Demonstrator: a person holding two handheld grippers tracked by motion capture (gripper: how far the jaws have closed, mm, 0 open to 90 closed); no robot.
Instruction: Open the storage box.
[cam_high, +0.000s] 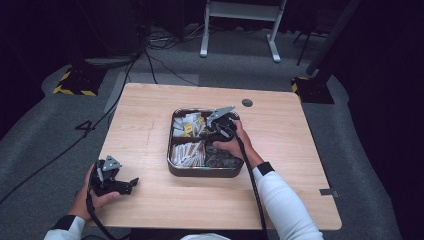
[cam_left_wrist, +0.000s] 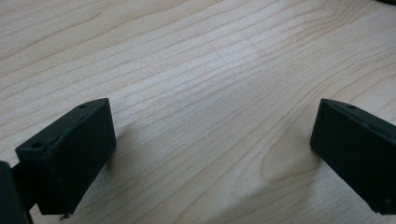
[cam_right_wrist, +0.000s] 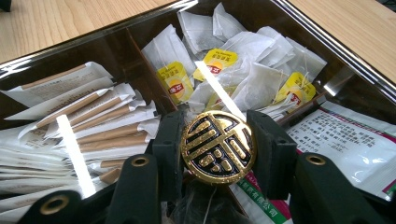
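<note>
Tabletop (cam_high: 150, 135): light wood grain; a dark round grommet (cam_high: 247, 103) is set near the far edge, right of centre.
Tray (cam_high: 200, 171): dark, divided into four compartments, placed at the middle of the tabletop, slightly nearer the far edge than the near one.
Far compartments: tea bags (cam_right_wrist: 261, 79) with yellow tags are heaped in one; white printed sachets (cam_right_wrist: 345, 140) are seen in the adjoining one in the right gripper view.
Near-left compartment: paper-wrapped sticks (cam_right_wrist: 93, 126), white and brown, are laid side by side.
Near-right compartment: dark contents, not identifiable in the high view.
Medallion (cam_right_wrist: 218, 147): round, gold relief on black; it is held above the tray, over the central divider region, with the tea bags directly behind it.
Right gripper (cam_right_wrist: 218, 151): jaws are clamped on the medallion, one pad against each side of its rim; the gripper is held over the tray's far-right part (cam_high: 220, 125) by the person's right hand.
Left gripper (cam_high: 112, 180): rested near the near-left corner of the tabletop, well apart from the tray; jaws stand wide apart with bare wood between them.
Left fingers (cam_left_wrist: 70, 158): black, both seen low over the wood.
</note>
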